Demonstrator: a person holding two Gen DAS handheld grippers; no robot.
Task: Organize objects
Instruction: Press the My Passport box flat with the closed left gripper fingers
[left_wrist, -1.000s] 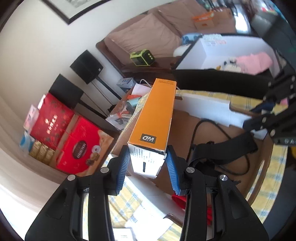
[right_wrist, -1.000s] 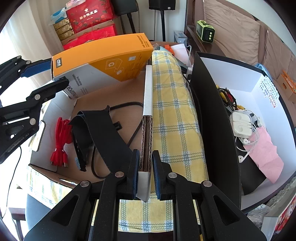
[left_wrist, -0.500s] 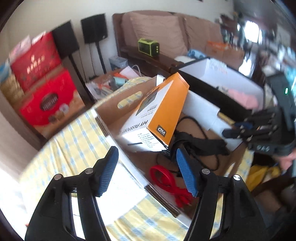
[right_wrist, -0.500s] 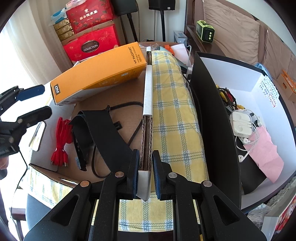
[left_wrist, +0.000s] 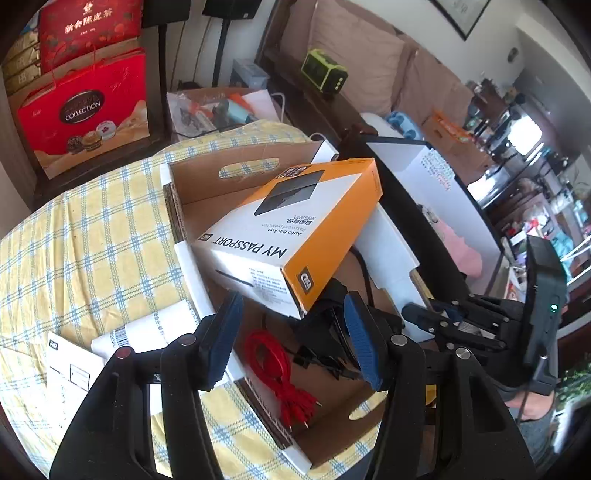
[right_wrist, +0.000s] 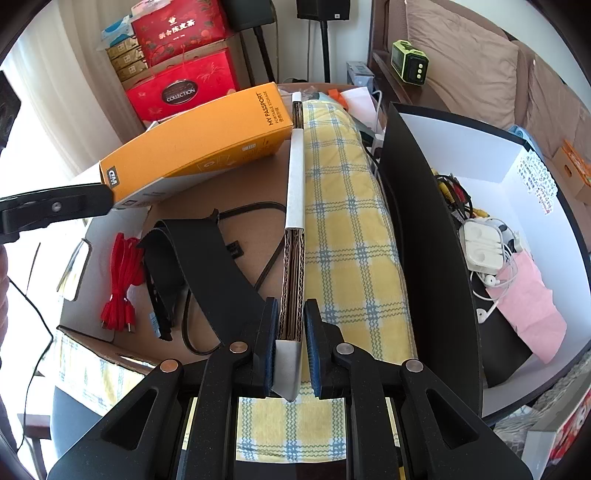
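Observation:
An orange and white "My Passport" box (left_wrist: 295, 221) (right_wrist: 192, 147) lies tilted in the open cardboard box (left_wrist: 173, 206), its far end propped on the rim. My left gripper (left_wrist: 291, 343) hangs just short of its near corner, and the jaws are closing with nothing pressed between the pads. One left finger (right_wrist: 55, 206) shows beside that corner in the right wrist view. My right gripper (right_wrist: 291, 343) (left_wrist: 461, 325) is shut on the cardboard box's side wall (right_wrist: 293, 258). A red cable bundle (left_wrist: 273, 365) (right_wrist: 122, 280) and a black strap (right_wrist: 207, 266) lie on the box floor.
A black box with a white inside (right_wrist: 517, 177) stands to the right with earphones, cables and a pink cloth. White papers (left_wrist: 74, 369) lie on the yellow checked cloth (left_wrist: 92, 240). Red gift bags (left_wrist: 85, 110) and a sofa stand behind.
My left gripper has let go of the orange box, rolled and drawn back from it. The box now rests tilted in the cardboard box. The right gripper has kept still.

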